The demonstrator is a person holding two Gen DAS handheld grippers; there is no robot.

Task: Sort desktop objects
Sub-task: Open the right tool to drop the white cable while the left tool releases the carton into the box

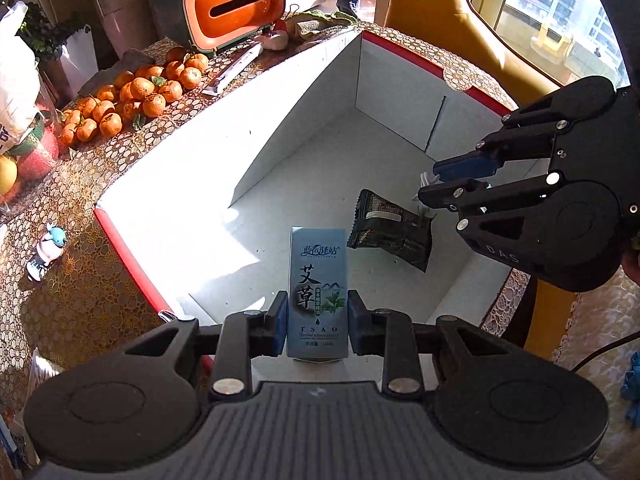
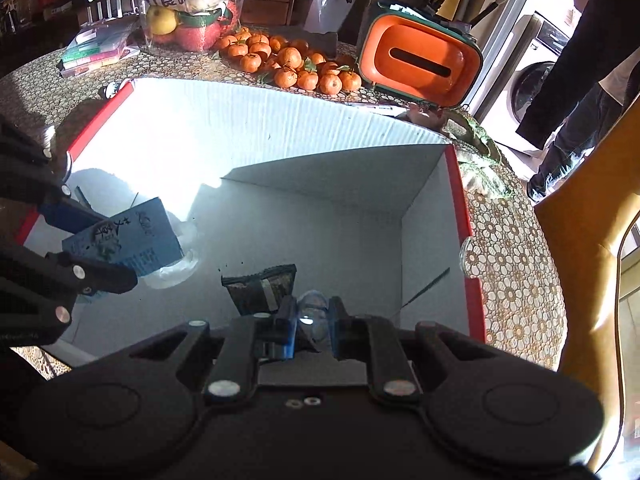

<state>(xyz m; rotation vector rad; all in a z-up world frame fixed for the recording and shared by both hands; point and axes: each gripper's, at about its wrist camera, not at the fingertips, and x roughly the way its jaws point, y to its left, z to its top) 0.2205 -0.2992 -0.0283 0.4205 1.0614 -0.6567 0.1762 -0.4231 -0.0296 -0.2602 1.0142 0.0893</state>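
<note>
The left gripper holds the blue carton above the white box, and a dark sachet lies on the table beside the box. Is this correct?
Not quite. The left gripper does hold the blue carton above the white box, but the dark sachet lies inside the box, on its floor, as the left wrist view shows.

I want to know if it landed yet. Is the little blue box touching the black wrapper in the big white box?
Apart. The left wrist view shows white box floor between the small blue carton and the black foil packet.
</note>
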